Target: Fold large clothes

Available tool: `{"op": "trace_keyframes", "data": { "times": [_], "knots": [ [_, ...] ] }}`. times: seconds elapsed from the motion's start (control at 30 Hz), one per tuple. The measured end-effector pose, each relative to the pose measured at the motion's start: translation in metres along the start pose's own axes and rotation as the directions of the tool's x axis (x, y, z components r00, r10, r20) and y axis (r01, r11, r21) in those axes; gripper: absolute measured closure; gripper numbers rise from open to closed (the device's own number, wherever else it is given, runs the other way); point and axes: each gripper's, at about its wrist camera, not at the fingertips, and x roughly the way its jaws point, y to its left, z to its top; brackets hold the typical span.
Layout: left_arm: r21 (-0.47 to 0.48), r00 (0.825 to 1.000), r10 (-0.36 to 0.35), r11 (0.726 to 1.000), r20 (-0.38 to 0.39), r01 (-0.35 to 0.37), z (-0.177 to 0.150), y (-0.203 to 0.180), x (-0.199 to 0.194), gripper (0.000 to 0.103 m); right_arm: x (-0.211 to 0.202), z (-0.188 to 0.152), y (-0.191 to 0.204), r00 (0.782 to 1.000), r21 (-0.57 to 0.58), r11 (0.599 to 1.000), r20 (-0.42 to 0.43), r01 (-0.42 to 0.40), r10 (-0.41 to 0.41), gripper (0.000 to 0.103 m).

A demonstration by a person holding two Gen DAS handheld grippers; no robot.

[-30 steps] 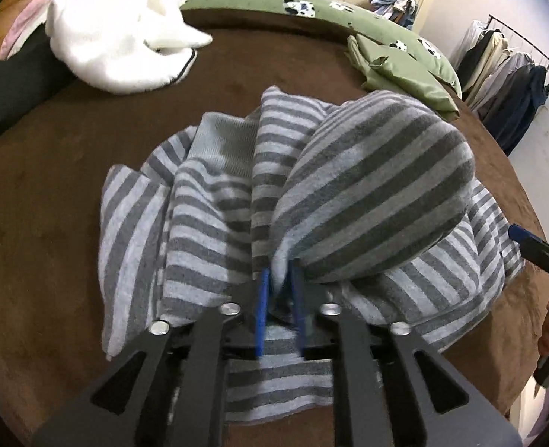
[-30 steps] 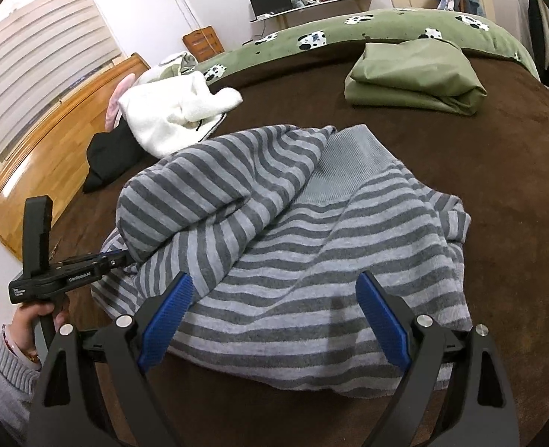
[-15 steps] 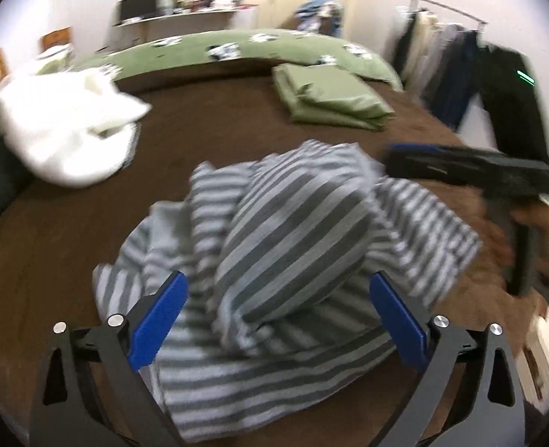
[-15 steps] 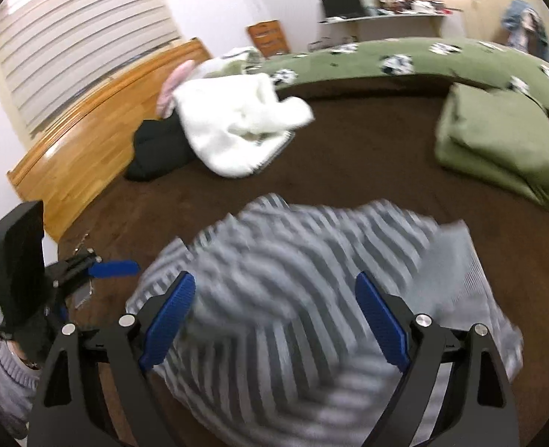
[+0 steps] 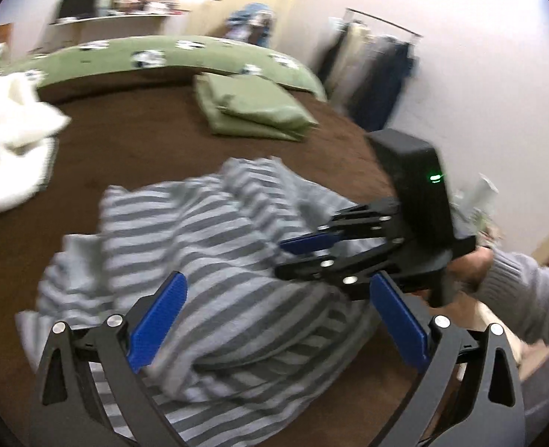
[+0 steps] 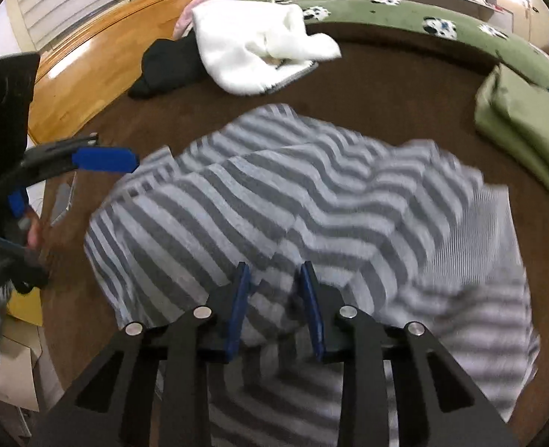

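The left gripper, having let go, hangs wide open above the striped sweater as the right gripper closes on a fold, handing over the fold.

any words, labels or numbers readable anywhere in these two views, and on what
None can be read.
Green light on the black box of the right tongs: a glowing mark, not text.
Black panel of the left tongs, at the right view's left edge: faint marks, too blurred to read.
Striped garment: no label showing.
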Motion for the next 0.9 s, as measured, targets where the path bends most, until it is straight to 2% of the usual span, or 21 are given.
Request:
{"op": "trace_keyframes", "data": {
  "times": [0.07, 0.17, 0.47, 0.9],
  "knots": [
    [0.0, 0.999, -0.017, 1.0, -0.046, 0.017, -0.009, 0.001, 0.014, 0.007, -0.002, -0.006, -0.005, 1.0, 0.024, 1.0, 0.025, -0.017, 0.016, 0.074],
    [-0.018, 0.995, -0.005, 1.0, -0.1, 0.003, -0.029, 0.009, 0.031, 0.007, -0.003, -0.016, -0.009, 0.998, 0.04, 0.999, 0.055, -0.031, 0.028, 0.074],
    [-0.109, 0.995, -0.098, 0.989, 0.012, 0.098, -0.06, 0.028, 0.026, 0.007, 0.0, -0.027, -0.016, 0.994, 0.082, 0.995, 0.099, -0.054, 0.046, 0.073],
    [-0.111, 0.994, -0.089, 0.989, 0.056, 0.094, -0.068, 0.027, 0.022, 0.007, 0.001, -0.028, -0.02, 0.99, 0.124, 0.989, 0.122, -0.082, 0.067, 0.073]
  ]
}}
